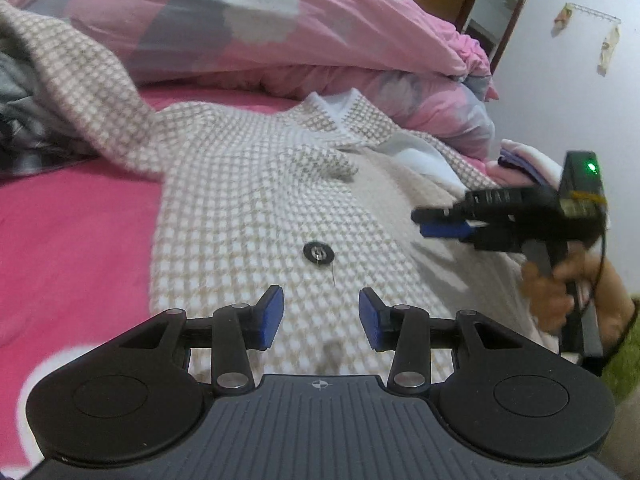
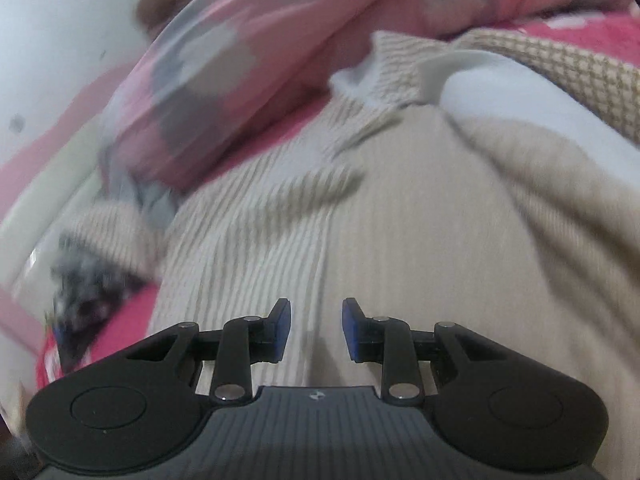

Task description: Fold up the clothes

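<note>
Ahead of both empty, part-open tongs, left tongs (image 1: 321,317) and right tongs (image 2: 316,329), the checked coat (image 1: 248,184) lies rumpled; a one-layer pinch could drag it crooked.

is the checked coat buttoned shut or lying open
Open. The coat lies spread on the bed, one front panel turned back to show plain lining, its button unfastened.

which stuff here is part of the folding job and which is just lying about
Part of the job:
- checked cardigan, spread on the bed, dark button up
- left hand-held gripper, open, empty
- right hand-held gripper, open, empty

Lying about:
- pink and grey duvet
- pink bedsheet
- dark patterned garment
- mirror
</note>
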Motion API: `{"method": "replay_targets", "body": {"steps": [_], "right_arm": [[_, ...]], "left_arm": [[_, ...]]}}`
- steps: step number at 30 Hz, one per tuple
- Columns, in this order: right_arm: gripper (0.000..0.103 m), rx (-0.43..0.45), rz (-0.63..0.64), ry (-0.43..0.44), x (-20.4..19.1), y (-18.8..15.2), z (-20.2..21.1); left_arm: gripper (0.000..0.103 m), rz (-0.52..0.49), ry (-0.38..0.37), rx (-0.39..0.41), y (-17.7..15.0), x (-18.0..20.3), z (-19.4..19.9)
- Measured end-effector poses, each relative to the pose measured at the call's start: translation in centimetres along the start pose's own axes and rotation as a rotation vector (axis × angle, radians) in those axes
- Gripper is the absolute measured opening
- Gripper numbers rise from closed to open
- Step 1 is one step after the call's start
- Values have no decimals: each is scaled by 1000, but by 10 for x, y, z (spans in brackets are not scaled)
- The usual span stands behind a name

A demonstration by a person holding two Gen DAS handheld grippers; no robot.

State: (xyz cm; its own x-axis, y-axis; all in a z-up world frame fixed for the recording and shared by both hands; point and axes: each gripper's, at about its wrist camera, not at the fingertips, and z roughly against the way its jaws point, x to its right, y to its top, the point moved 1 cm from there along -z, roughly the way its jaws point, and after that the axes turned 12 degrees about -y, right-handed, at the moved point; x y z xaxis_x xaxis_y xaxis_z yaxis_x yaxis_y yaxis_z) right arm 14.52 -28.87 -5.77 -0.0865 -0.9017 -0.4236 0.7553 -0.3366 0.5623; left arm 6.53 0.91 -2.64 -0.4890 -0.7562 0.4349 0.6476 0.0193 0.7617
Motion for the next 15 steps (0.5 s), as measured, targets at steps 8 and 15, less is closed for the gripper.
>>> {"method": "replay_targets", "body": {"steps": [8,15], "right_arm": [[35,-58,-69,-12,8,42,-78],[35,-51,-17,17,-1,47,-102]], "left_arm": [[41,-32,14,7,10,-20,-44],[41,7,-21,43,-1,-38,-54]]}}
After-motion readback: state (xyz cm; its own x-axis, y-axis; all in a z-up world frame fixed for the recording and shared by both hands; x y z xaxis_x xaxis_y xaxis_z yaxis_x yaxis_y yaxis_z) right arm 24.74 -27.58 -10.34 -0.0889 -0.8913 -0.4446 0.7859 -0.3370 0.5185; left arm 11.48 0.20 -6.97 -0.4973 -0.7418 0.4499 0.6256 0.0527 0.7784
